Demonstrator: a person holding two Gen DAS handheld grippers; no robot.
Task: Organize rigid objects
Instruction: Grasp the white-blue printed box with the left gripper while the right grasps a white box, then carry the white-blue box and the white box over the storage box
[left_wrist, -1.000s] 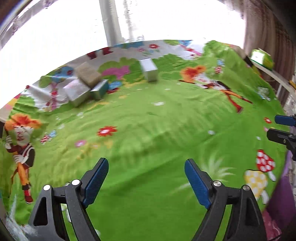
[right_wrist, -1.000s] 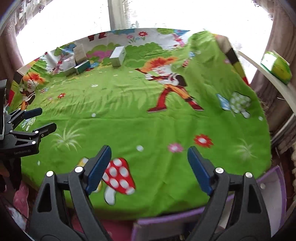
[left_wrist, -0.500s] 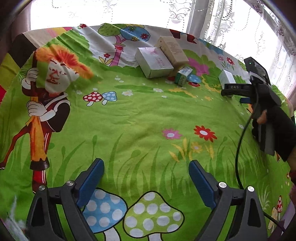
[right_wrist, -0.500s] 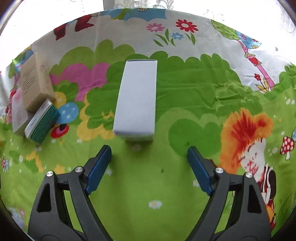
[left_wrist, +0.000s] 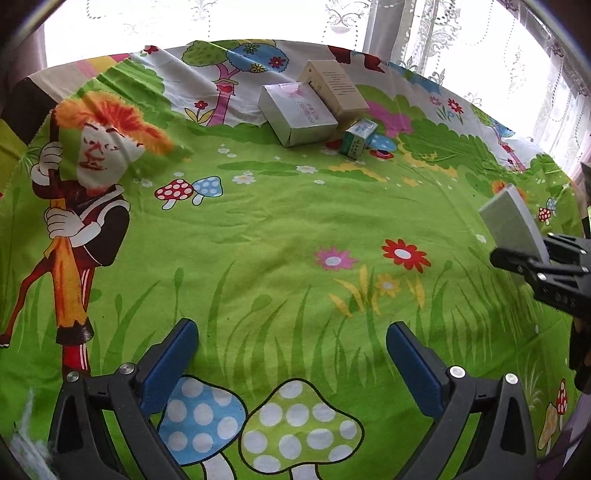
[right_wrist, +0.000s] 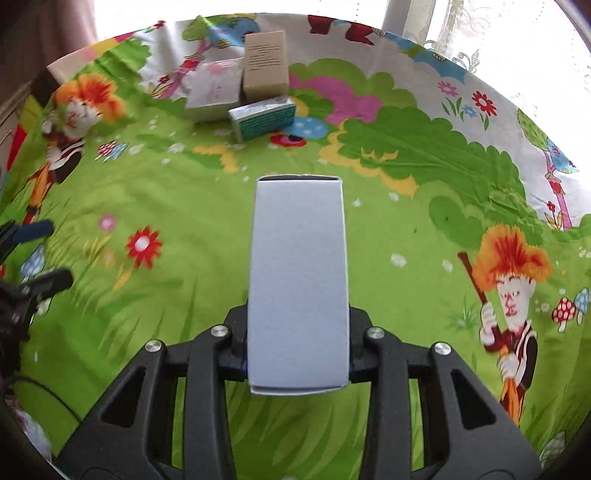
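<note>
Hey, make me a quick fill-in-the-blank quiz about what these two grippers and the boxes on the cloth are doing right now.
1. The right gripper has its jaws around the ____ box.
2. The left gripper has ____ between its jaws.
3. The boxes grouped at the far side of the cloth number ____.
4. The green box lies nearest the brown box and the ____ box.

Missing words: white; nothing; three; pink
</note>
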